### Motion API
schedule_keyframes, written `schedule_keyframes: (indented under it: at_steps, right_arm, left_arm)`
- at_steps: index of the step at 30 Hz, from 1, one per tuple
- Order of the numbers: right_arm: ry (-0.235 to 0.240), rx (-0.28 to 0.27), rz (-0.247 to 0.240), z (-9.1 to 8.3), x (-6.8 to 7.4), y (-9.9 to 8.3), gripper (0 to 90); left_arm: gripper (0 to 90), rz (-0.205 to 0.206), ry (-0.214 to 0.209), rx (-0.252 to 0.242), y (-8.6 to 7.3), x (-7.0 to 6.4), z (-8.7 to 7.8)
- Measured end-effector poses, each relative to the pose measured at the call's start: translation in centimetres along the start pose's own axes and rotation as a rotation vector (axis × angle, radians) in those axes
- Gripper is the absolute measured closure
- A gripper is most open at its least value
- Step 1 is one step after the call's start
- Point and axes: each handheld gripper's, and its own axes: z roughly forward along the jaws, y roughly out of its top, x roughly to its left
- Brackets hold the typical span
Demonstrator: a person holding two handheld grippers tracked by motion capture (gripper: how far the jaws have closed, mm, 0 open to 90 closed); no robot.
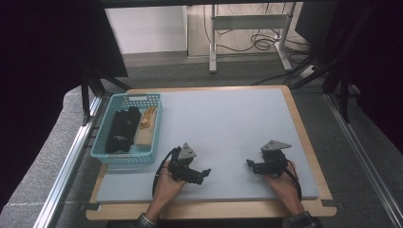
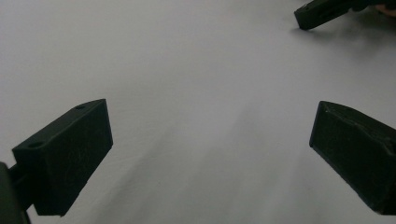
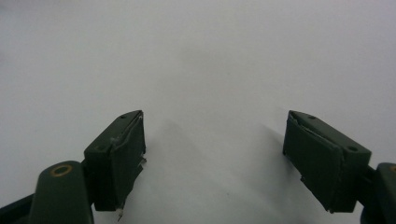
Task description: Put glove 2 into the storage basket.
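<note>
A pale grey mat (image 1: 228, 128) covered a wood-edged table (image 1: 304, 137), with grey carpet and the legs of a desk (image 1: 247, 28) beyond it. Dark curtains hung at both sides of the high view.

At the mat's left edge stood a teal basket (image 1: 127, 159). Inside it lay a black item (image 1: 119, 129) along the left side and a tan item (image 1: 146, 127) on the right, touching each other; what they were could not be told at that size.

The left gripper (image 1: 203, 174) rested low over the mat near the front edge, just right of the basket's near corner, held in the left hand (image 1: 167, 186). Its jaws stood wide apart with nothing between them, as the left gripper view showed (image 2: 210, 149) over bare mat. The tip of the other gripper showed at the upper right corner of that view.

The right gripper (image 1: 249, 164) sat well apart from the left one, toward the right front of the mat, in the right hand (image 1: 280, 183). Its jaws were likewise spread and empty (image 3: 215, 154), pointing across plain mat.

Both grippers were apart from the basket and touched none of its contents.
</note>
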Motion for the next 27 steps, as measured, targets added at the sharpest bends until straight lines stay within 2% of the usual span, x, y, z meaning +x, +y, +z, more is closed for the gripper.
schedule_keyframes:
  at_steps: [12, 17, 20, 22, 27]
  right_arm:
    - [0.000, 0.000, 0.000, 0.0, 0.0, 0.0, 20.4]
    - [0.000, 0.000, 0.000, 0.0, 0.0, 0.0, 20.4]
    - [0.000, 0.000, 0.000, 0.0, 0.0, 0.0, 20.4]
    - [0.000, 0.000, 0.000, 0.0, 0.0, 0.0, 20.4]
    - [0.000, 0.000, 0.000, 0.0, 0.0, 0.0, 20.4]
  left_arm:
    - [0.0, 0.009, 0.012, 0.059, -0.9, -0.1, 1.5]
    - [0.0, 0.012, 0.014, 0.075, -0.8, -0.1, 1.7]
    - [0.0, 0.010, 0.013, 0.114, -0.7, -0.1, 2.1]
    - [0.0, 0.020, 0.028, 0.146, -0.6, -0.3, 2.4]
    - [0.0, 0.023, 0.028, 0.146, -0.6, -0.3, 2.4]
